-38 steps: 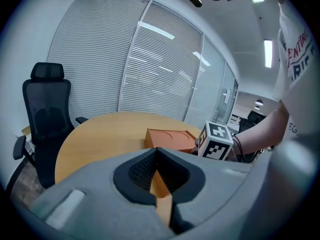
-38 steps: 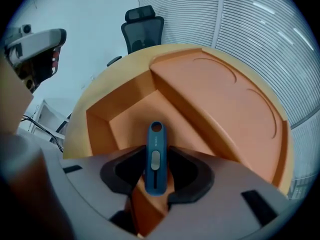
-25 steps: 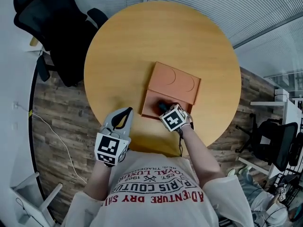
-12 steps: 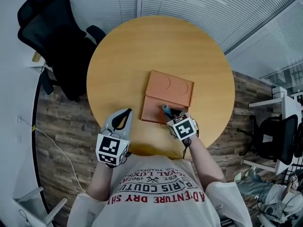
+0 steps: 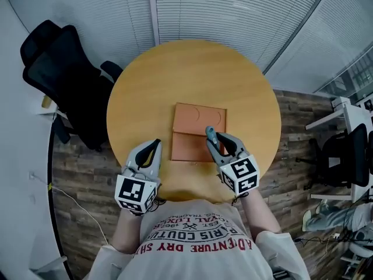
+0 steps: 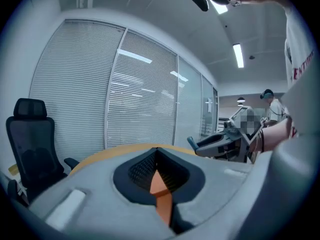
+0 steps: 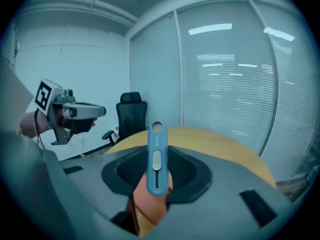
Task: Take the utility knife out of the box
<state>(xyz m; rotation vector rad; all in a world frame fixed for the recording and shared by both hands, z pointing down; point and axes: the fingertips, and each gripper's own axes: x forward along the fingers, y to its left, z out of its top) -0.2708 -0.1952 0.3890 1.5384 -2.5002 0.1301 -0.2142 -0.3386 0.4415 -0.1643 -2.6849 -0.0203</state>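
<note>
Up from the box (image 5: 198, 124) comes the right gripper (image 5: 214, 140), fingers clamped on the blue utility knife (image 7: 155, 156); the left gripper (image 5: 155, 143) hovers beside the box, fingers together.

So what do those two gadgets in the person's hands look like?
Both the left gripper and right gripper are smooth grey shells tapering to two jaws lined with black ribbed pads. Each carries a white cube printed with black square markers. The person wears a white shirt with red lettering.
</note>
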